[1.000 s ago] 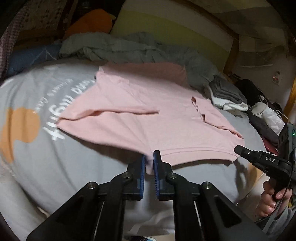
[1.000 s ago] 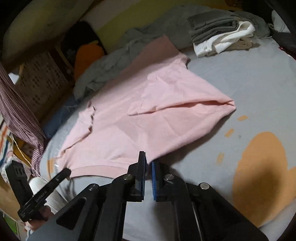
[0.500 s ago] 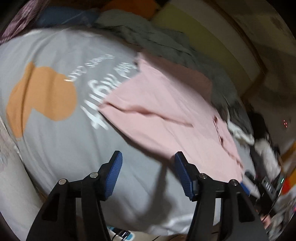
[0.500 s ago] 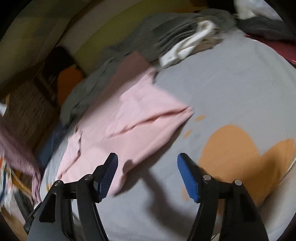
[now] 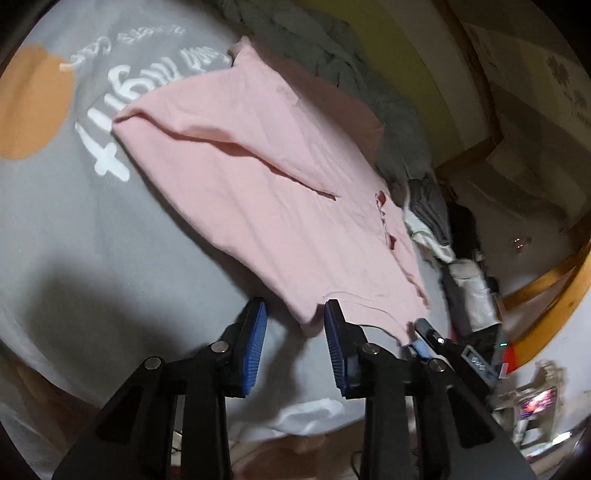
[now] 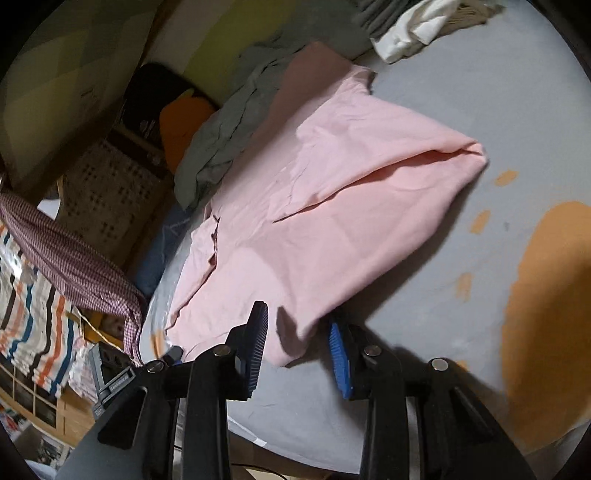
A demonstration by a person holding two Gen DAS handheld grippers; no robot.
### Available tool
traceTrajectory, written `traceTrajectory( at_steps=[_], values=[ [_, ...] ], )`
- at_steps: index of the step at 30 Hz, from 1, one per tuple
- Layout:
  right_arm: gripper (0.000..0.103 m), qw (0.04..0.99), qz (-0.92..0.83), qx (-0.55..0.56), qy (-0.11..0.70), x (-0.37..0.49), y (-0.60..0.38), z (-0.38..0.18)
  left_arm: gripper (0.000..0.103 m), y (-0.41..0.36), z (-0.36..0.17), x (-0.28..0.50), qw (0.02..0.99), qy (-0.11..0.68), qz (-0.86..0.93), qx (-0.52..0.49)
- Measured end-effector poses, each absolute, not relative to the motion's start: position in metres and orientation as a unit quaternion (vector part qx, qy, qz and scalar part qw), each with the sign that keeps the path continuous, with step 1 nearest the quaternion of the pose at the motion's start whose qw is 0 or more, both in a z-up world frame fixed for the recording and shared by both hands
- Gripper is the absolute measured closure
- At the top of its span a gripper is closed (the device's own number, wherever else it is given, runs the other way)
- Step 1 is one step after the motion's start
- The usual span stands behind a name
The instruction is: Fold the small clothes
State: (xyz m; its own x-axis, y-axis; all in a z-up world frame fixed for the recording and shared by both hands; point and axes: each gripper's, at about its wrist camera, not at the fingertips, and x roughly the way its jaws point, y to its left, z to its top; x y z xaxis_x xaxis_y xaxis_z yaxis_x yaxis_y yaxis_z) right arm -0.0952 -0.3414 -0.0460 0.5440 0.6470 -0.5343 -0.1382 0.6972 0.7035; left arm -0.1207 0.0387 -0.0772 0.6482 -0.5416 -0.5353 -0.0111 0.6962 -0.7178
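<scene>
A pink shirt (image 5: 258,177) lies spread on a grey bed cover (image 5: 92,240) with orange patches and white lettering, one sleeve folded in over its body. The left gripper (image 5: 295,308) sits at the shirt's near hem corner. Its jaws are closing; the corner lies between the blue pads (image 5: 255,343), which do not press on it. In the right wrist view the shirt (image 6: 332,206) shows its other near corner between the right gripper's (image 6: 297,317) closing jaws, which are still apart. The right gripper (image 5: 428,334) also shows at the hem in the left wrist view.
A crumpled grey garment (image 5: 332,55) lies behind the shirt, with a folded grey and white pile (image 6: 402,33) beside it. Off the bed's edge are a woven basket (image 6: 107,184), a checked cloth (image 6: 66,254) and an orange cushion (image 6: 184,122). A wooden bed frame (image 5: 554,291) curves at the right.
Both grippers were shut on the shirt's hem, then let go and opened wide. They have rolled and dropped to the hem's corners, and their jaws are narrower than half a second ago.
</scene>
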Motion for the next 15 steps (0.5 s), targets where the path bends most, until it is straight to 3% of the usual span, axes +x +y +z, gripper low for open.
traceTrajectory(
  at_steps=[1, 2, 8, 15],
  values=[
    [0.085, 0.823, 0.239, 0.305, 0.416, -0.096, -0.338, -0.047, 0.094, 0.035, -0.074, -0.121, 0.846, 0.383, -0.145, -0.34],
    [0.094, 0.824, 0.235, 0.301, 0.419, -0.097, -0.334, -0.049, 0.098, 0.034, -0.072, -0.122, 0.855, 0.377, -0.13, -0.33],
    [0.096, 0.878, 0.222, 0.238, 0.352, -0.121, -0.321, -0.013, 0.098, 0.031, -0.025, -0.136, 0.901, 0.303, -0.125, -0.286],
    [0.096, 0.911, 0.204, 0.156, 0.323, -0.047, -0.297, 0.059, 0.098, 0.026, 0.042, -0.032, 0.921, 0.327, -0.108, -0.181]
  ],
)
